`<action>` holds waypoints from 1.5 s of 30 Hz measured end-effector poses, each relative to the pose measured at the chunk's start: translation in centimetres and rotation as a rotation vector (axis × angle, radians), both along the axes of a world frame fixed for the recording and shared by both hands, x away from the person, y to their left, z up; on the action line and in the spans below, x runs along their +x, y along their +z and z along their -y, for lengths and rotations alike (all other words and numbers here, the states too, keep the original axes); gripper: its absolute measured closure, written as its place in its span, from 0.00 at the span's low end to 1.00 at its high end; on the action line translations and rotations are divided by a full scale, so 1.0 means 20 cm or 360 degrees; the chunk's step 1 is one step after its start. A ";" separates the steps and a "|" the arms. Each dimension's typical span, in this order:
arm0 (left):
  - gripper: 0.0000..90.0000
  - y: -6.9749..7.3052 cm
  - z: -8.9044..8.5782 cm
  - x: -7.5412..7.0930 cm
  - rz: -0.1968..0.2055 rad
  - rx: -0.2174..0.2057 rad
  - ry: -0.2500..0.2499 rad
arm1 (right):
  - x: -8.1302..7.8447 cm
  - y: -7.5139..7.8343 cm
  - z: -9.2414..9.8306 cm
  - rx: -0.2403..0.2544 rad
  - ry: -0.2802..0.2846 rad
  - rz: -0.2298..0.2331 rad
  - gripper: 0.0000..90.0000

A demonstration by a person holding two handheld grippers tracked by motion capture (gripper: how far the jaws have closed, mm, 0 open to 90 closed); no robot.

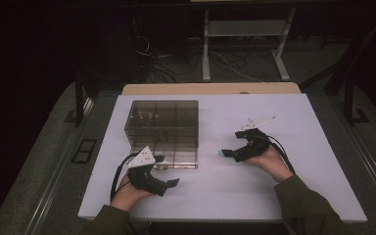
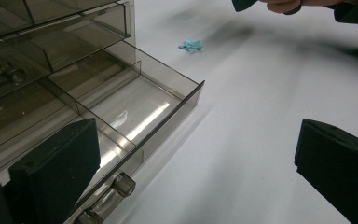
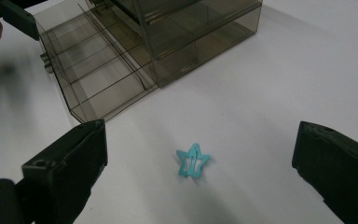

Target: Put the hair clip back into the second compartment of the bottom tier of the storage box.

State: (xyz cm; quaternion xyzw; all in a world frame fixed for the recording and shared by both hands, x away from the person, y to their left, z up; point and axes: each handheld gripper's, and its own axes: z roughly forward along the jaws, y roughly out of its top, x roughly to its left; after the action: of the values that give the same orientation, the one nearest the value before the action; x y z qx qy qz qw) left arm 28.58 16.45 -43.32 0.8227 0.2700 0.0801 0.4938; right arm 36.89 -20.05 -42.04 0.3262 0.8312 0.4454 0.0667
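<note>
at the near edge of the white table (image 1: 284, 196), a person's left hand (image 1: 127, 191) holds the left gripper (image 2: 196, 172) with its jaws spread wide and nothing between them, just beside the front corner of a pulled-out drawer (image 2: 140, 116). the drawer, smoky clear plastic split by dividers, juts from the bottom of a small smoked-plastic drawer cabinet (image 1: 162, 125) and its compartments look bare. to the right, the right hand (image 1: 269, 159) levels the right gripper (image 3: 198, 175) low over the table, jaws likewise spread wide, gripping nothing. a small teal star-shaped hair clip (image 3: 192, 161) lies flat on the table between and just ahead of those jaws, touching neither, well apart from the open drawer. beyond the table, cables (image 1: 176, 63) trail across a dark floor beneath a metal stand (image 1: 245, 44).
</note>
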 end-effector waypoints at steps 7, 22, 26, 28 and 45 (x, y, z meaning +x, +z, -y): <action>0.00 0.00 0.01 0.00 0.0019 0.0014 0.0077 | 0.03 0.00 -0.03 0.0009 0.0008 0.0002 0.03; 0.00 0.00 0.00 0.00 0.0021 0.0043 0.0079 | 0.09 0.01 -0.09 0.0042 0.0010 0.0021 0.03; 0.00 0.01 0.00 -0.01 0.0045 0.0056 0.0059 | 0.10 0.00 -0.10 0.0036 0.0015 0.0011 0.03; 0.00 0.00 0.00 0.00 0.0045 0.0060 0.0060 | 0.10 -0.01 -0.10 0.0025 0.0014 -0.0007 0.03; 0.00 0.00 0.02 -0.01 0.0068 0.0100 0.0057 | 0.10 -0.02 -0.09 -0.0028 0.0020 -0.0079 0.30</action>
State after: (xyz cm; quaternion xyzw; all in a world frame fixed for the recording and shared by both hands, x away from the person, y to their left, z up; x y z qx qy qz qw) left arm 28.40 16.10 -43.34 0.8309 0.2715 0.1150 0.4718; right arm 38.88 -18.27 -42.54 0.3315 0.8385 0.4300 0.0461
